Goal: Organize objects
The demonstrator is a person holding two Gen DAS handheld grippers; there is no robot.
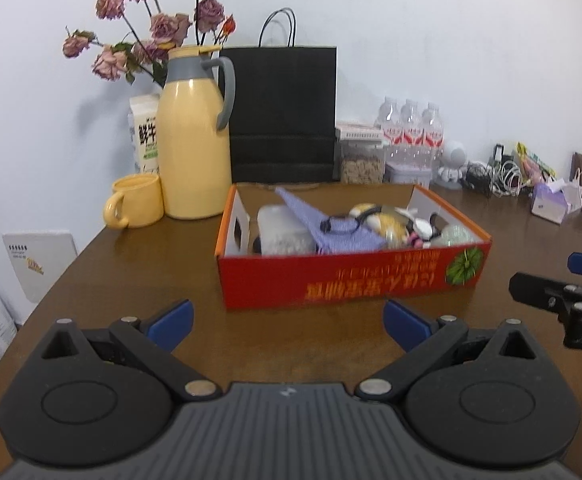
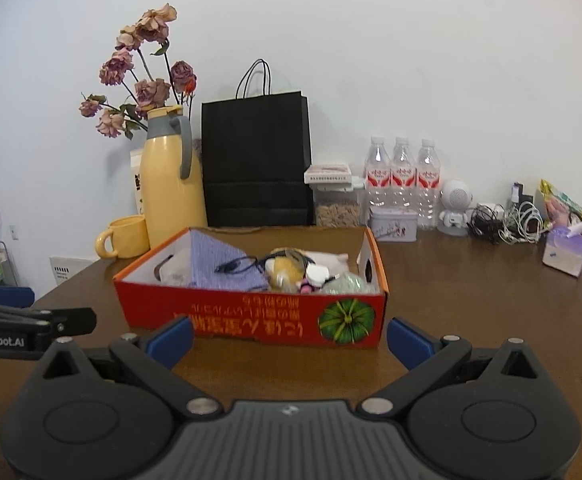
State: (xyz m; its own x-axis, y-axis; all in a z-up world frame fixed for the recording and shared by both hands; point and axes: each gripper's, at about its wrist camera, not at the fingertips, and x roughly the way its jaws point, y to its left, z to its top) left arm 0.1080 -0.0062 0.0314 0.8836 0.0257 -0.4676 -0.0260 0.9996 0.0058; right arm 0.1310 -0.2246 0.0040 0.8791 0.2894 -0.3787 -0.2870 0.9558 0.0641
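Left gripper [image 1: 287,324]: I've got it low over the table, blue pads spread wide, nothing between them, aimed at the red box's long front wall
Right gripper [image 2: 290,338]: same story, splayed apart and empty, box front just ahead; in the left cam its black tip pokes in at the right edge, a bit of hand behind it
Red box [image 2: 251,312]: open-top cardboard, orange rim, upside-down yellow print + green pumpkin pic on the front; sits mid table [image 2: 471,300], well clear of the wall clutter
Inside box: purple checked cloth [image 1: 331,226] lying across the middle w/ a black cord on top, white container [image 1: 279,232] under its left part, yellow plush [image 2: 285,268] right of centre, pale greenish round thing [image 2: 347,284] at the right end; small pink/white bits between them, can't tell what they are
Back left: yellow jug [image 1: 191,140] w/ grey handle, yellow mug [image 1: 135,200] just beside it, milk carton and dried roses [image 2: 143,76] behind
Back centre: black paper bag [image 2: 257,160] upright vs the wall
Back right: 3 water bottles [image 2: 401,176], small tin, white robot figure, tangle of cables, purple tissue pack
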